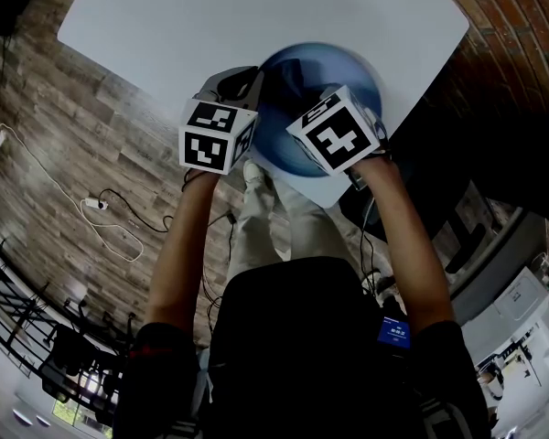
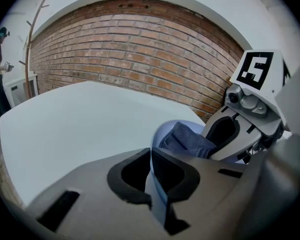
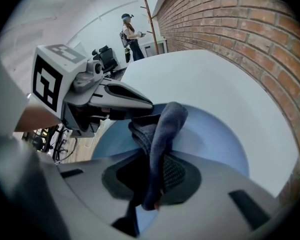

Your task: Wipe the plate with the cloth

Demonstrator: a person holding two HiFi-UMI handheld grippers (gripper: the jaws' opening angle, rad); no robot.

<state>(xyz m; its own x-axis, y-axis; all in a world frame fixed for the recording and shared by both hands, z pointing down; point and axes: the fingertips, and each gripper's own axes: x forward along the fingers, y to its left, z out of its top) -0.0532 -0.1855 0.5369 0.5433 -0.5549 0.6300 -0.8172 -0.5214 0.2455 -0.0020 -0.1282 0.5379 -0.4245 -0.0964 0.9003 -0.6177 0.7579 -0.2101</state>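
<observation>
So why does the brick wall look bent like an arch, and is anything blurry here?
Left gripper view: the wide-angle lens bows the straight brick wall into an arch and darkens the corners. Head view: the plate looks smeared at its rim, probably by motion. Right gripper view: the cloth, close to the lens, looks soft at its lower end.

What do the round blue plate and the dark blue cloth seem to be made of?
Round blue plate: probably glazed ceramic or hard plastic; smooth, faintly glossy, thin stiff rim. Dark blue cloth: soft woven or knitted fabric, matte; drapes limply and shows textured weave.
</observation>
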